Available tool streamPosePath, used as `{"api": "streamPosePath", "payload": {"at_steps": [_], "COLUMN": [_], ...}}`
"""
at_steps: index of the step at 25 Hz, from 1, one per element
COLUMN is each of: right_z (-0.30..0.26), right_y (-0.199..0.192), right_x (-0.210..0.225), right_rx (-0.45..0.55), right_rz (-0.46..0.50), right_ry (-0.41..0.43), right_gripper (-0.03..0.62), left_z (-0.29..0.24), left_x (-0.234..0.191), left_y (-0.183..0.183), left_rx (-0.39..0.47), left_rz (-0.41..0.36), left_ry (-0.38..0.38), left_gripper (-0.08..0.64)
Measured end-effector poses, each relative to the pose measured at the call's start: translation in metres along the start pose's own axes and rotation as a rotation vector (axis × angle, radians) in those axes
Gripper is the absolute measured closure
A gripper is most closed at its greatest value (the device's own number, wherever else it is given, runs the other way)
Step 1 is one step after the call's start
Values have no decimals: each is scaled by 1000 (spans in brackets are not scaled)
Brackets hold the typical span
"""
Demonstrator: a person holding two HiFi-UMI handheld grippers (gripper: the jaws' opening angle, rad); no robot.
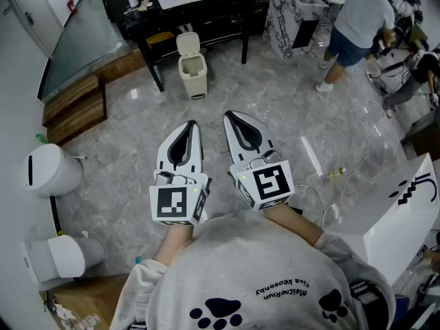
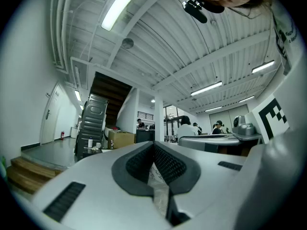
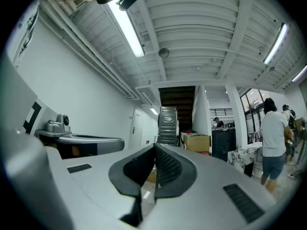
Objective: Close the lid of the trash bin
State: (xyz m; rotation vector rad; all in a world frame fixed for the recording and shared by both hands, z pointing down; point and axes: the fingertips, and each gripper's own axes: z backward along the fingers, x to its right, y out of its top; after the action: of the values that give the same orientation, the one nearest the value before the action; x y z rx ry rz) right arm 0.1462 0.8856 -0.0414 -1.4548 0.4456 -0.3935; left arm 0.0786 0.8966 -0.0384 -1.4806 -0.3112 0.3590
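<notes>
Left tool (image 1: 191, 125) and right tool (image 1: 232, 117) are clenched and empty, well short of the beige trash bin (image 1: 193, 75). Approach first, then push its upright lid (image 1: 188, 44) forward and down.

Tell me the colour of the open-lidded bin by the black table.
The bin is cream all over; the head view shows it best.

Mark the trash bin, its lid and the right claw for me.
trash bin (image 1: 194, 78), head view, front of the beige body.
lid (image 1: 188, 44), head view, middle of the raised flap.
right claw (image 1: 231, 117), head view, between its shut tips.
</notes>
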Motion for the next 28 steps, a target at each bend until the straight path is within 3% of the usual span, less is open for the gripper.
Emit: {"api": "streamPosePath", "payload": {"at_steps": [3,7,12,20,28], "right_z": [-16,-26,-36,-49,-87], "right_y": [1,-6,-13,-27,-36], "right_x": [-1,-5,-20,-29,-9], "right_rx": [17,26,37,12,7], "right_rz": [10,9,31,19,8], "right_ry": [-11,-30,-52,-45,-35], "right_gripper": [560,560,560,560,560], "left_z": [-7,-13,-9,-8,-44], "left_x": [-15,-23,-40,-65,-88], "left_y": [-1,0,-7,-24,-31], "left_rx": [-34,38,34,38,54], "left_rz": [-8,-23,-20,33,42], "left_ry": [25,-6,-23,-45,-44], "left_gripper": [540,540,540,540,540]}}
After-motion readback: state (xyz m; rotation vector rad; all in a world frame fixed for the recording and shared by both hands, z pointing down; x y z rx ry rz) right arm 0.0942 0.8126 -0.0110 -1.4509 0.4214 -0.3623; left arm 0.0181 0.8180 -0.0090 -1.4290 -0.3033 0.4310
